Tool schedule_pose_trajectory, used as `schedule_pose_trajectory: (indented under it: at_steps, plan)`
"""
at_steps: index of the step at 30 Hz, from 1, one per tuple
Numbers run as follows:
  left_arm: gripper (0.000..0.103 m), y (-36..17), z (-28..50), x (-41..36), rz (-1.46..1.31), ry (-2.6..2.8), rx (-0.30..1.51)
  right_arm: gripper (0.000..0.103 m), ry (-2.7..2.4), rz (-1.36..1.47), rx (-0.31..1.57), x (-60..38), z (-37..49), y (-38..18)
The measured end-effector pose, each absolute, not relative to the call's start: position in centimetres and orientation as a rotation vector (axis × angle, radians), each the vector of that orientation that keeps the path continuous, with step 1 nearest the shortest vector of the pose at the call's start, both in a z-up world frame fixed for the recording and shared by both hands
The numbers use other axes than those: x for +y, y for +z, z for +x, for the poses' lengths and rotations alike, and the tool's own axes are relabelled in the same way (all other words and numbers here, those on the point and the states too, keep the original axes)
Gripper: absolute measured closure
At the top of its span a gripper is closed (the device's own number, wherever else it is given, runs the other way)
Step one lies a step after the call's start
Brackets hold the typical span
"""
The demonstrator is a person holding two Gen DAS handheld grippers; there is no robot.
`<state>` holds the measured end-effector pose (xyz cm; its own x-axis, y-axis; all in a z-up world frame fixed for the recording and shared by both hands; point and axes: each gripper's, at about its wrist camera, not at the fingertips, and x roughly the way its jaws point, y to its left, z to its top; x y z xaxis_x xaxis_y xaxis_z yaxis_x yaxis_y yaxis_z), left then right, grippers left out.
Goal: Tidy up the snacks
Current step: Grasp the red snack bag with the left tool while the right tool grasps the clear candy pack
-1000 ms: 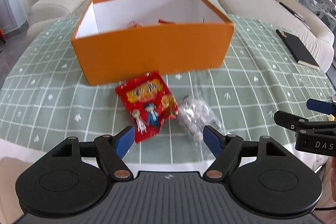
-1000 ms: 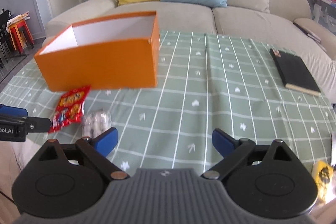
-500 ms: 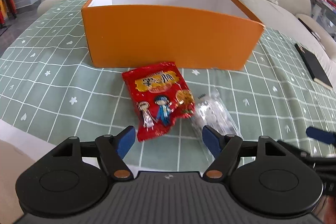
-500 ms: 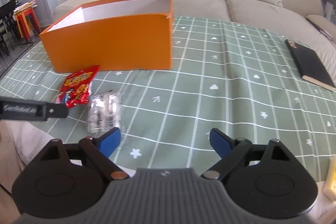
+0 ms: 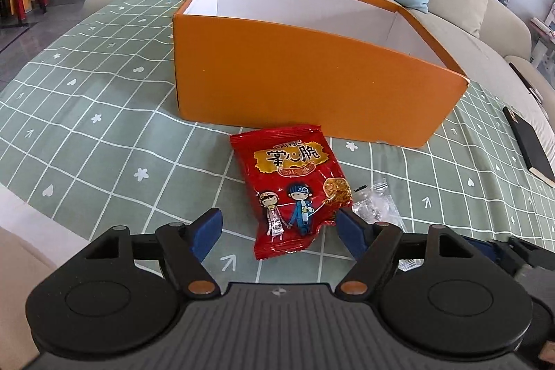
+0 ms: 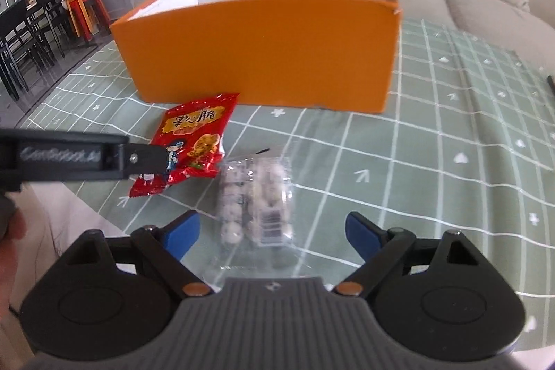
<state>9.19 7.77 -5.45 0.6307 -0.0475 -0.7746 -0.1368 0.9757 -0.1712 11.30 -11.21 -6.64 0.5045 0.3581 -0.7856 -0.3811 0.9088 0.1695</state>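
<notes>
So this was the pick-up stage: 2 snacks sat on the green checked tablecloth [image 5: 104, 113], just near of the orange box [image 5: 305, 85], and both grippers were lined up over them. The left gripper [image 5: 277, 227] had its fingers wide apart with the near end of the red snack packet [image 5: 295, 189] lying between them, pads not touching it as far as I could tell. The right gripper [image 6: 272, 229] was spread wide too, hovering over the clear pack of round candies [image 6: 256, 196], which lay just right of the red packet, nothing gripped.

My guess for the next move: each one needed to drop a bit further, close on its packet, then lift it over the near wall of the box. The clear pack looked slippery and flat, so a low grab would matter.

As for the box, only white inner walls showed; the floor was hidden behind the near wall, so I couldn't say what was inside.
</notes>
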Motion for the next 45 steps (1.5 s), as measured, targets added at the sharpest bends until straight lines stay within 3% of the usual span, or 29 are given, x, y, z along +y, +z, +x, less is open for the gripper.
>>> schedule_pose_trajectory:
  at_steps: [11, 16, 26, 36, 45]
  plan:
    - [0.015, -5.9, 9.9, 7.7, -0.241, 0.020, 0.902, 0.029, 0.435, -0.145, 0.945, -8.5, 12.8, -8.7]
    - [0.014, -6.2, 10.8, 7.7, -0.292, 0.008, 0.934, 0.042, 0.388, -0.127, 0.944, -9.9, 13.6, -8.5]
    - [0.013, -6.5, 14.0, 6.8, -0.368, 0.121, 0.983, 0.041, 0.280, -0.059, 0.956, -13.6, 15.0, -8.6]
    - [0.011, -7.0, 17.0, 4.7, -0.240, 0.206, 1.027, 0.030, 0.321, -0.033, 0.942, -13.7, 14.9, -8.7]
    - [0.003, -8.1, 16.4, 3.4, -0.045, 0.123, 1.054, 0.029, 0.319, -0.030, 0.928, -14.3, 15.6, -8.9]
